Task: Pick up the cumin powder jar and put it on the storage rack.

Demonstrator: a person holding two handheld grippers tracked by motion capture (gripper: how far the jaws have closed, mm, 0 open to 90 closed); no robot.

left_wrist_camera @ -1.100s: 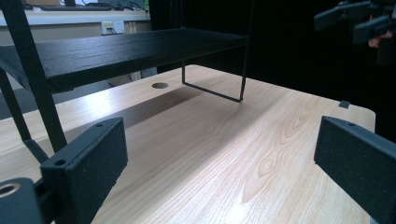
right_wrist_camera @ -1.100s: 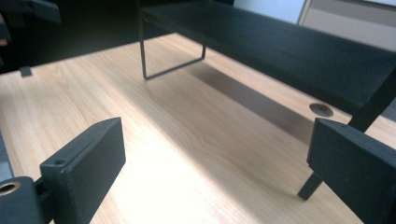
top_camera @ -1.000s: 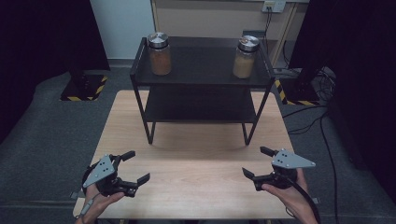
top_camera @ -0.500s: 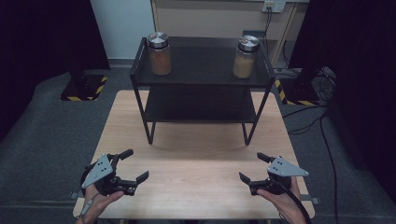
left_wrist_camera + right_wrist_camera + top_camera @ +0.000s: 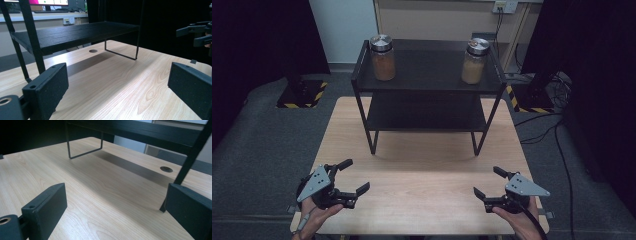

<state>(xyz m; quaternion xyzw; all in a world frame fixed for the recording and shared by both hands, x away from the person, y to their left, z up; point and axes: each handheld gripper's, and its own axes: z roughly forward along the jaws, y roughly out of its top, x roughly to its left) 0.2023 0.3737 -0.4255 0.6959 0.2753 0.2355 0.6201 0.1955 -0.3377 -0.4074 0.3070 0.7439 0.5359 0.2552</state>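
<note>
Two hand-held grippers wait at the near edge of a wooden table (image 5: 422,165).

The left gripper (image 5: 349,176) and right gripper (image 5: 492,182) both hover with jaws spread wide, grasping nothing. Far from them, a black shelf (image 5: 427,82) carries an orange-filled jar (image 5: 383,57) at left and a paler jar (image 5: 474,60) at right.

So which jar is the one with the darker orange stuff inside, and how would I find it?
Find the black two-level metal shelf rack at the far end of the light wooden table. On its top level stand two glass jars with silver lids. Yours is the left jar; the right jar holds paler, beige filling.
</note>
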